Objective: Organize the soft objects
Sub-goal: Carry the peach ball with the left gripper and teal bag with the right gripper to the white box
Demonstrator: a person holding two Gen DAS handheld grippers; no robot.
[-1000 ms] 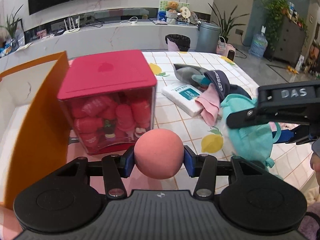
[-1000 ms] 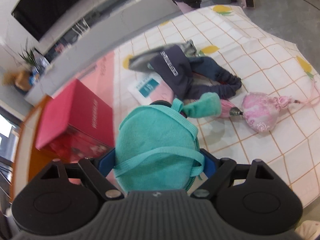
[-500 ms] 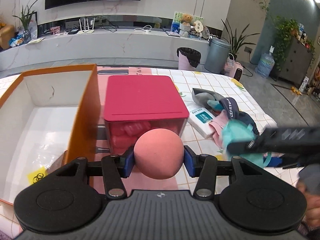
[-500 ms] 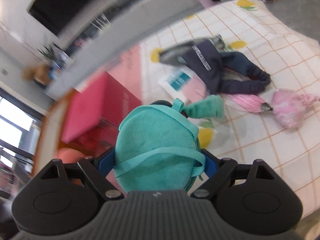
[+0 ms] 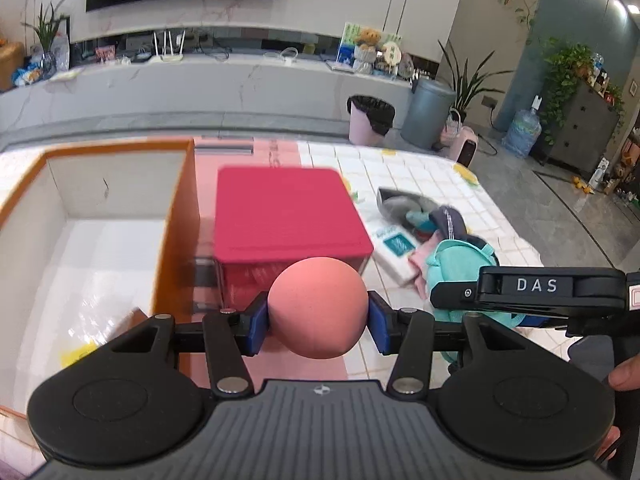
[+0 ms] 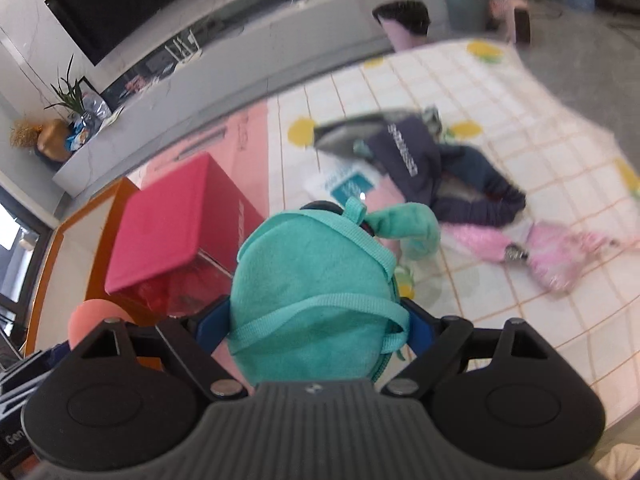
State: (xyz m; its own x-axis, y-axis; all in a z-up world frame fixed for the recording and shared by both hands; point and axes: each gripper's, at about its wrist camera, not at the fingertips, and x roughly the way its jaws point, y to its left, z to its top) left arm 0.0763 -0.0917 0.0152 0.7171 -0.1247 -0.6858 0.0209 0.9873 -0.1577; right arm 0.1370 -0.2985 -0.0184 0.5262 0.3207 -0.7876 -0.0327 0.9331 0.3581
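My left gripper (image 5: 318, 318) is shut on a soft salmon-pink ball (image 5: 318, 307), held above the table's near edge in front of the red-lidded box (image 5: 286, 216). An open orange box with a white inside (image 5: 100, 232) stands just left of it. My right gripper (image 6: 314, 326) is shut on a teal plush pouch with straps (image 6: 312, 288), held in the air right of the ball; that pouch (image 5: 460, 260) also shows in the left wrist view behind the right gripper's black body. The pink ball (image 6: 94, 316) shows at the lower left of the right wrist view.
On the lemon-print tablecloth (image 6: 500, 92) lie a dark navy garment (image 6: 432, 164), a pink tasselled pouch (image 6: 552, 252), a white tissue pack (image 5: 394, 250) and a grey item (image 5: 400, 200). A person's fingers (image 5: 622, 376) show at the right edge. Bins stand beyond the table.
Both grippers have risen with their loads. The left view now looks over the red box's lid and into the orange box; the right gripper has shifted toward the red box.
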